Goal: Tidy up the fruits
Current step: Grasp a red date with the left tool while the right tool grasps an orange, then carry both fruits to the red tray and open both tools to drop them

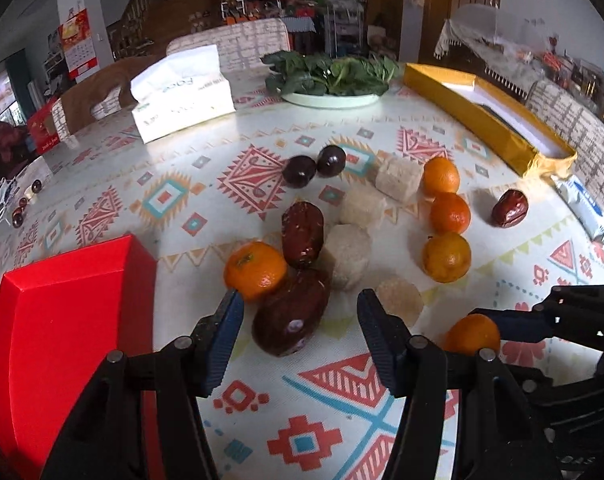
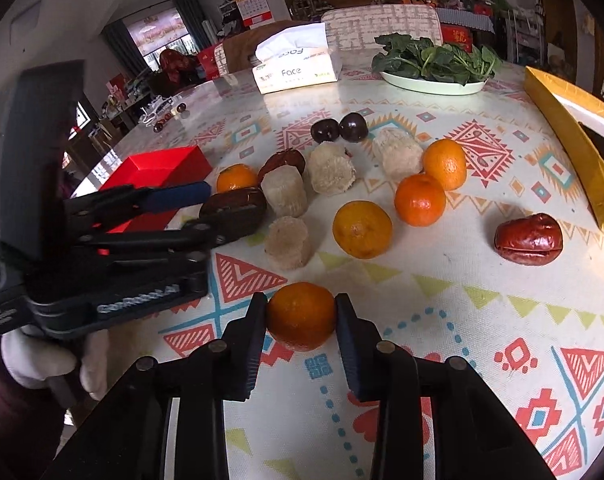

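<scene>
My right gripper [image 2: 300, 314] is shut on a mandarin [image 2: 301, 318] low over the patterned tablecloth, a pad pressed to each side. The same mandarin [image 1: 471, 335] shows at the lower right of the left wrist view. My left gripper [image 1: 300, 312] stands open around a large dark brown date [image 1: 290, 314], with a gap on both sides. Another mandarin [image 1: 254, 270] and a second date [image 1: 303, 232] touch that fruit from behind. Three mandarins [image 1: 447, 216] lie in a row to the right, with a lone date [image 1: 509, 208] beyond them.
A red box [image 1: 62, 312] sits at the left, a long gold box [image 1: 501, 128] at the right. Several pale cane chunks [image 1: 347, 254] and two dark round fruits [image 1: 313, 166] lie mid-table. A tissue pack [image 1: 182, 96] and a plate of greens [image 1: 329, 101] stand at the back.
</scene>
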`<control>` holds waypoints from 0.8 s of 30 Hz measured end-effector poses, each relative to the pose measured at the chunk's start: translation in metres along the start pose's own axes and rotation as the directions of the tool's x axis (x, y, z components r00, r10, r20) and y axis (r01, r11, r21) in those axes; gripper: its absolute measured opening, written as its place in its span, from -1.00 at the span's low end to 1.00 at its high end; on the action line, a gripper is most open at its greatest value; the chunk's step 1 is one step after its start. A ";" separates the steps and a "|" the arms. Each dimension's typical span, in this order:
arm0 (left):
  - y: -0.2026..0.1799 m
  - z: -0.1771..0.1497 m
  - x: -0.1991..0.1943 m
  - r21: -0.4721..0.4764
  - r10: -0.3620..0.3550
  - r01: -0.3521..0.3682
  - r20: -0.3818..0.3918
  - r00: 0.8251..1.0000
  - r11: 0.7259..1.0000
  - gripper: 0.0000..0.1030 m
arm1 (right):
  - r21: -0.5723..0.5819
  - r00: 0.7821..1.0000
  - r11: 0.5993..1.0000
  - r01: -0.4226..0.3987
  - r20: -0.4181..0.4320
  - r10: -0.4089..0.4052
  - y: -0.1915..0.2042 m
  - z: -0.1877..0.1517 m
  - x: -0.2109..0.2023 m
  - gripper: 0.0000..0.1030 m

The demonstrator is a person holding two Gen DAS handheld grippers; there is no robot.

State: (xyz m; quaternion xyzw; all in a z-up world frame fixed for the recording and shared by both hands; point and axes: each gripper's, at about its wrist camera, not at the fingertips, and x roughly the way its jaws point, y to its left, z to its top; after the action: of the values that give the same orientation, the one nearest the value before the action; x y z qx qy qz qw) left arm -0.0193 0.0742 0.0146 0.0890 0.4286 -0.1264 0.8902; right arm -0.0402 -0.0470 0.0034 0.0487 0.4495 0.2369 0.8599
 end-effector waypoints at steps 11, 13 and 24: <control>0.009 -0.008 -0.028 -0.094 -0.009 0.016 0.081 0.997 0.995 -0.53 | 0.019 1.000 1.000 -0.020 0.009 0.020 -0.001 -0.003 -0.006 -0.28; 0.014 -0.013 -0.041 -0.124 -0.022 0.036 0.111 0.994 0.992 -0.53 | 0.025 1.000 1.000 -0.019 0.017 0.019 0.001 -0.005 -0.010 -0.28; 0.086 -0.060 -0.120 -0.323 0.005 0.083 0.262 0.965 0.943 -0.53 | -0.033 0.997 0.998 -0.052 0.053 0.054 0.047 0.005 -0.024 -0.28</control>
State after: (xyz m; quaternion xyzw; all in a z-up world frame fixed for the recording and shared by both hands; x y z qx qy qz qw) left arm -0.1099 0.1897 0.0761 -0.0876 0.3254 -0.0809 0.9380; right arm -0.0649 -0.0151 0.0382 0.0532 0.4209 0.2655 0.8658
